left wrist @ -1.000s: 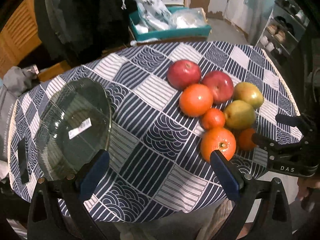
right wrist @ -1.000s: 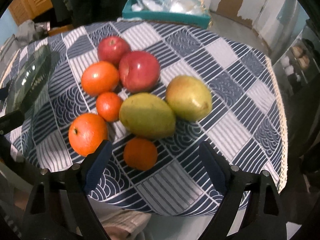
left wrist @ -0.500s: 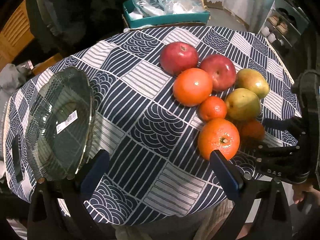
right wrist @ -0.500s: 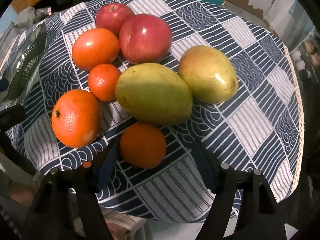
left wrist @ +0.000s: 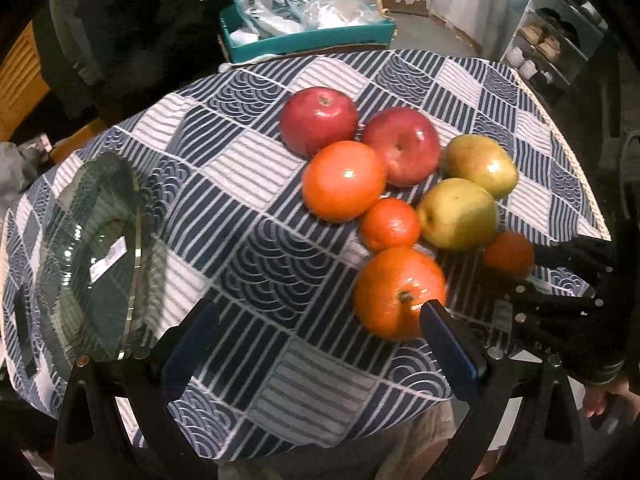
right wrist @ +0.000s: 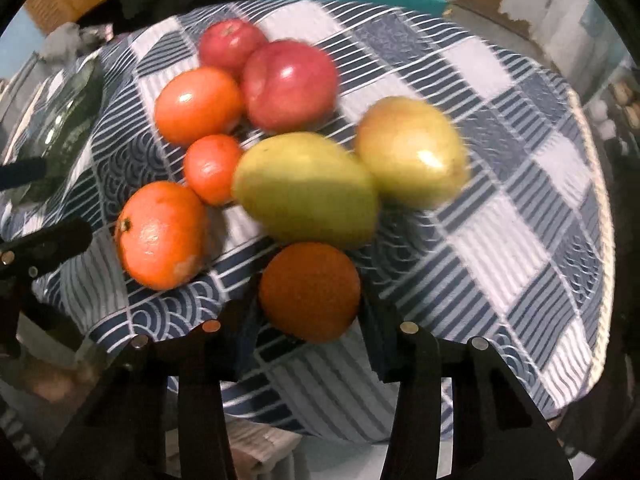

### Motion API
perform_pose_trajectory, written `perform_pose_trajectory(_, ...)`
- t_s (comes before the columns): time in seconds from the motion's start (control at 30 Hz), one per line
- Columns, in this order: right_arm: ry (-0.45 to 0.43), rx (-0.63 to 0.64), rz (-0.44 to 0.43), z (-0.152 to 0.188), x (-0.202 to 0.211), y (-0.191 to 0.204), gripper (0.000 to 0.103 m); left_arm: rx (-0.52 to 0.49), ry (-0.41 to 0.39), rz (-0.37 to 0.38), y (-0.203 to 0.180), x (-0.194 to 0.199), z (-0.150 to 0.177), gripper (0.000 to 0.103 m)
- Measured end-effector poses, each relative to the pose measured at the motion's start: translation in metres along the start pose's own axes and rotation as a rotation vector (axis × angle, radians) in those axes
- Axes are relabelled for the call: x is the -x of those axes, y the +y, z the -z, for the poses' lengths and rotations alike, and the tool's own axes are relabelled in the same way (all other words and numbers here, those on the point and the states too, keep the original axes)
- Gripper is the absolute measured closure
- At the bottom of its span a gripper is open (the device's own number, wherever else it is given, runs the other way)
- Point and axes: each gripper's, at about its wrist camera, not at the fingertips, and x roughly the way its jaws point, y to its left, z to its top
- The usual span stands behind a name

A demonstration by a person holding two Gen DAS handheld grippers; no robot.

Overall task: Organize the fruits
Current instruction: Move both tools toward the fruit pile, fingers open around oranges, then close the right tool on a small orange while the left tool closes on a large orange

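Right gripper [right wrist: 310, 332] clamps near small orange [right wrist: 310, 292] at near edge of fruit cluster on table [right wrist: 520, 240]. Left gripper [left wrist: 316, 344] released, empty, hovering between glass plate [left wrist: 92, 256] and big orange [left wrist: 396, 292].

The tablecloth [left wrist: 256, 168] is navy-and-white patchwork of stripes and wave arcs. On it lie two red apples [left wrist: 318, 120], four oranges [left wrist: 343, 180] and two yellow-green pears [left wrist: 458, 214]. A teal bin [left wrist: 308, 42] stands behind.

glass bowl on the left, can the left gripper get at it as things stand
Probably yes: the glass bowl sits apart from the fruit, just ahead of the open left gripper, with only bare tablecloth between them.
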Motion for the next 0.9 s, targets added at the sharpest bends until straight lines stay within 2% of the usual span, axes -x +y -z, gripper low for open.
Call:
perform_pose_trajectory(0.23,-0.055,-0.060,0.068,0.006,0.013,-0.025,0.058,-0.026,0.034,0.012,-0.021,-0.015,-0.006,0.002)
perform_pose_trajectory(0.43,-0.069,-0.086,0.092,-0.001,0.014,-0.036,0.058,-0.083,0.046,-0.024,-0.037,-0.031,-0.006,0.002)
perform_pose_trajectory(0.63,-0.080,-0.085,0.092,-0.005,0.015,-0.037,0.058,-0.081,0.059,0.016,-0.041,-0.043,-0.008,0.002)
perform_pose_trajectory(0.7,-0.081,-0.085,0.091,-0.006,0.015,-0.038,0.058,-0.089,0.072,0.017,-0.044,-0.048,-0.008,0.004)
perform_pose_trajectory(0.77,-0.081,-0.087,0.089,-0.007,0.014,-0.038,0.058,-0.092,0.093,0.036,-0.045,-0.053,-0.008,0.015)
perform_pose_trajectory(0.9,-0.083,-0.093,0.086,-0.009,0.014,-0.040,0.058,-0.071,0.118,0.092,-0.044,-0.058,-0.005,0.026)
